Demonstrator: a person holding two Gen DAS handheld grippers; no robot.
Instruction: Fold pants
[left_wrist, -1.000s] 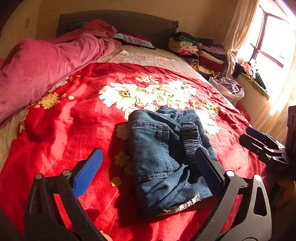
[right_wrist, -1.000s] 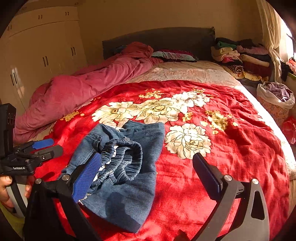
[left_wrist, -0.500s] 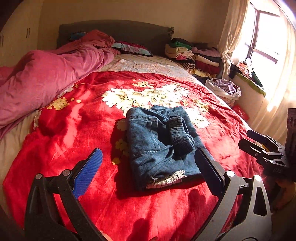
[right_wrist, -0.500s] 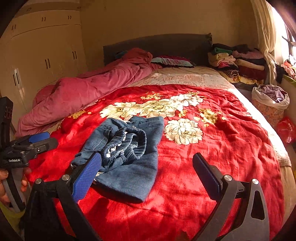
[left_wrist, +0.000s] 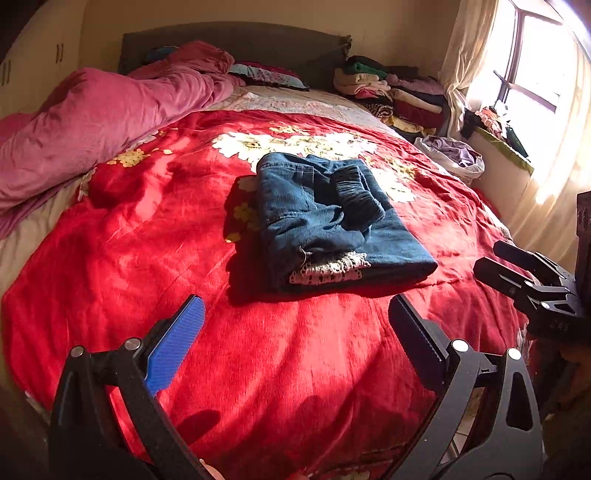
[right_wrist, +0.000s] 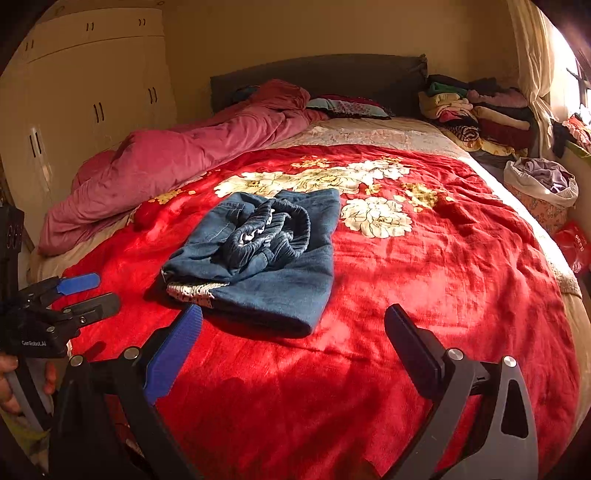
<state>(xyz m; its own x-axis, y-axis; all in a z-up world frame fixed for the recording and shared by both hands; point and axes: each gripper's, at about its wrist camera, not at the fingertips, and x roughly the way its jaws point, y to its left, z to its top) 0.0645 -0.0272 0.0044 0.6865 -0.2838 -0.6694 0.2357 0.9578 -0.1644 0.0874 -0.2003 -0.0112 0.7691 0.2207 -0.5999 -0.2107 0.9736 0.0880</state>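
Blue denim pants (left_wrist: 325, 218) lie folded in a compact bundle on the red floral blanket (left_wrist: 147, 258), elastic waistband bunched on top and a patterned lining showing at the near edge. They also show in the right wrist view (right_wrist: 266, 254). My left gripper (left_wrist: 295, 310) is open and empty, held back from the bundle above the near blanket. My right gripper (right_wrist: 293, 317) is open and empty, also short of the pants. The right gripper shows at the right edge of the left wrist view (left_wrist: 517, 266); the left gripper shows at the left edge of the right wrist view (right_wrist: 85, 291).
A pink duvet (left_wrist: 92, 122) lies heaped along the bed's left side. Stacked folded clothes (left_wrist: 391, 92) sit at the bed's far right. A laundry basket (right_wrist: 543, 188) stands by the window. Wardrobe doors (right_wrist: 92, 96) stand at left.
Both grippers have pulled back toward the foot of the bed, away from the folded pants, and stay open. The pants lie where they were.
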